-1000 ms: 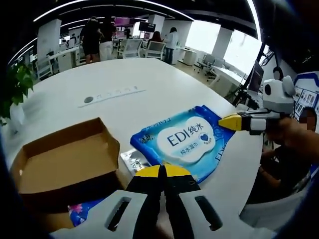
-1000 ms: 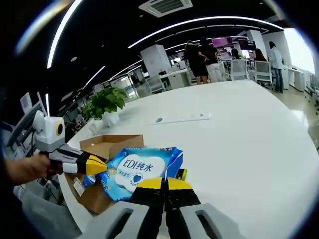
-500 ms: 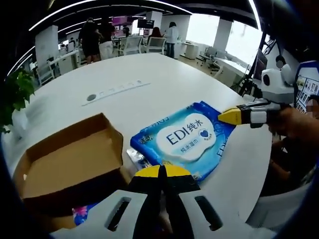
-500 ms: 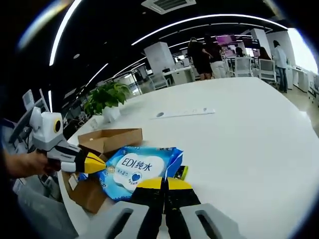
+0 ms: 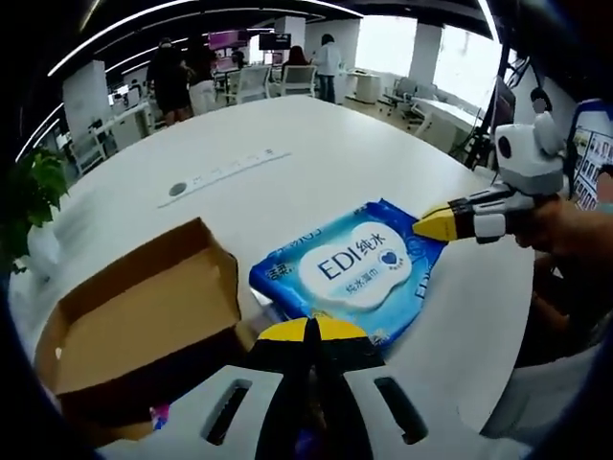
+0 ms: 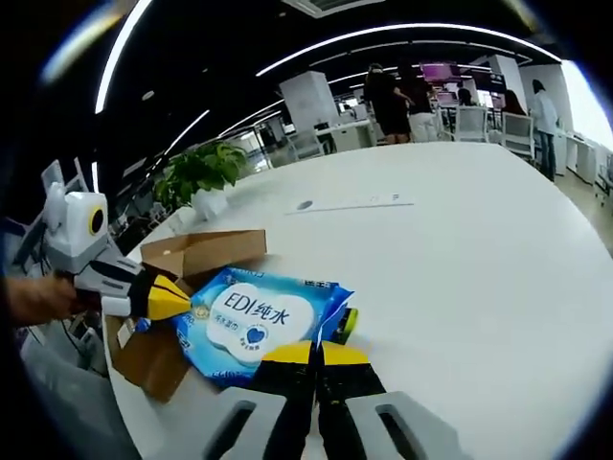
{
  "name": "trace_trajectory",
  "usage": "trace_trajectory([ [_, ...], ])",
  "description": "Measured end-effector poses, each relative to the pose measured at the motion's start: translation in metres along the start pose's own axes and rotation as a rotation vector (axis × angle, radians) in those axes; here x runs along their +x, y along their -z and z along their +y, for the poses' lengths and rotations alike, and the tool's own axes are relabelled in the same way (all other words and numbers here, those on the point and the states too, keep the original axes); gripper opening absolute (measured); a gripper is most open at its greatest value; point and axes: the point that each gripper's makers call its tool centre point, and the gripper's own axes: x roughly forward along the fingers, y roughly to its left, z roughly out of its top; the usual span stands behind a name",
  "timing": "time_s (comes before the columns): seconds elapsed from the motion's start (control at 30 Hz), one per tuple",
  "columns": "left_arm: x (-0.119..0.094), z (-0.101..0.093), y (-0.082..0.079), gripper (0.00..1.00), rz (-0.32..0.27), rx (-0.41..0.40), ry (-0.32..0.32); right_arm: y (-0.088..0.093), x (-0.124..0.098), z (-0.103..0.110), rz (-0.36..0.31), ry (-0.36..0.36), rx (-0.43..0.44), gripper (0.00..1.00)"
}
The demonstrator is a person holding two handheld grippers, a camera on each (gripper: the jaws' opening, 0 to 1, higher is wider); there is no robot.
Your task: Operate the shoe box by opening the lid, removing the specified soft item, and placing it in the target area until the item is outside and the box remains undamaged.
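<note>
A blue wipes pack (image 5: 352, 268) with a white label hangs flat just over the white table, right of the open brown shoe box (image 5: 134, 321). My left gripper (image 5: 308, 331) is shut on the pack's near edge. Coming in from the right, my right gripper (image 5: 433, 224) pinches the pack's far corner. In the right gripper view the pack (image 6: 251, 321) lies ahead of my right gripper (image 6: 308, 353), which is shut on its edge. There my left gripper (image 6: 174, 303) holds the pack's left side, in front of the box (image 6: 196, 254).
The round white table (image 5: 306, 144) stretches far behind, with a grey strip (image 5: 225, 172) lying on it. A potted plant (image 6: 196, 172) stands past the box. A small yellow-green item (image 6: 347, 324) peeks from under the pack. People stand at distant desks (image 5: 177, 72).
The pack, held by both grippers, has sunk lower and levelled out beside the box. Both grippers kept their grip.
</note>
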Motion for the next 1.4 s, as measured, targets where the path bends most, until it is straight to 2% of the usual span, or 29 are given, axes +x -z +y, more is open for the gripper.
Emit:
trace_trajectory([
  [0.27, 0.01, 0.0, 0.006, 0.0, 0.057, 0.203, -0.047, 0.005, 0.007, -0.002, 0.013, 0.014, -0.06, 0.0],
  [0.37, 0.013, -0.001, 0.009, 0.0, 0.074, 0.254, -0.056, 0.009, 0.009, -0.002, 0.019, 0.016, -0.076, 0.0],
  [0.67, 0.02, 0.0, 0.017, 0.0, 0.122, 0.459, -0.082, 0.015, 0.015, -0.002, 0.019, 0.017, -0.089, 0.0],
  [0.8, 0.022, -0.001, 0.019, 0.0, 0.126, 0.461, -0.076, 0.014, 0.015, -0.006, 0.005, 0.024, -0.071, 0.0],
  [0.93, 0.024, -0.002, 0.021, 0.0, 0.138, 0.517, -0.077, 0.015, 0.015, -0.007, 0.0, 0.027, -0.065, 0.0],
  [1.07, 0.023, -0.001, 0.022, 0.0, 0.152, 0.503, -0.047, 0.017, 0.014, -0.008, 0.002, 0.033, -0.055, 0.0],
  [1.3, 0.022, -0.002, 0.022, 0.02, 0.149, 0.461, -0.038, 0.018, 0.013, -0.009, 0.008, 0.036, -0.061, 0.0],
  [1.4, 0.021, -0.003, 0.02, 0.02, 0.143, 0.41, -0.023, 0.019, 0.012, -0.01, 0.01, 0.044, -0.055, 0.0],
])
